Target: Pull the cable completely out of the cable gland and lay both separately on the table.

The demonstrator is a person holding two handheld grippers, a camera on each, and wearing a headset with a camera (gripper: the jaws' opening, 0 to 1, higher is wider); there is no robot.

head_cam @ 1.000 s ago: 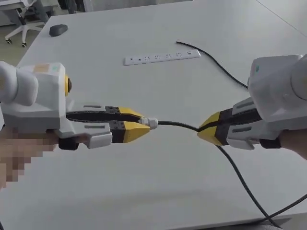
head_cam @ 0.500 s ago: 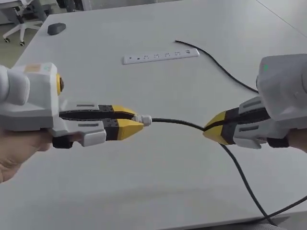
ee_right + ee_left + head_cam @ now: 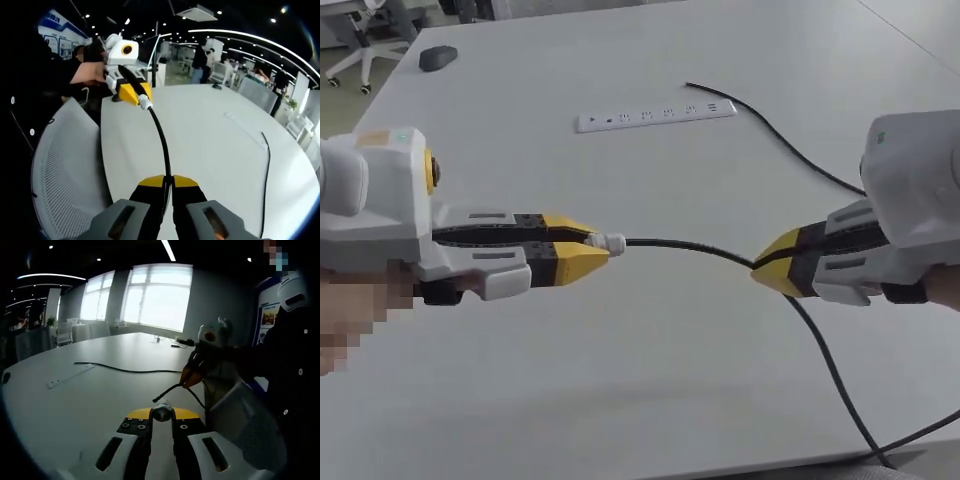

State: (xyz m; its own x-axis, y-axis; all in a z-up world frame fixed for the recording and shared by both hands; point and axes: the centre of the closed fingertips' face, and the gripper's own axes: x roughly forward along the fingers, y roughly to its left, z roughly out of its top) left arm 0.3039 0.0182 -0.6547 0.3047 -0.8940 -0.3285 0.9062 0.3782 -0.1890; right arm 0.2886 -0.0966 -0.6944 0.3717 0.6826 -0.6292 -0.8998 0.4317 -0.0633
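Observation:
A small white cable gland (image 3: 608, 242) sits pinched at the tip of my left gripper (image 3: 588, 250), which is shut on it above the white table (image 3: 650, 340). A black cable (image 3: 685, 247) runs out of the gland to my right gripper (image 3: 762, 272), shut on it about a hand's width away. Past the right gripper the cable hangs down over the table's near edge. In the left gripper view the gland (image 3: 162, 409) lies between the yellow tips (image 3: 162, 416). In the right gripper view the cable (image 3: 161, 142) leads from my right gripper (image 3: 168, 181) up to the gland (image 3: 145, 105).
A white power strip (image 3: 655, 116) with a black cord (image 3: 780, 145) lies at the back of the table. A dark mouse (image 3: 438, 57) rests at the far left. Office chairs (image 3: 360, 45) stand beyond the table; a mesh chair (image 3: 65, 170) is near the front edge.
The grippers have moved apart: the left one with the gland shifted left, the right one slightly right and down. A longer stretch of cable now spans between them.

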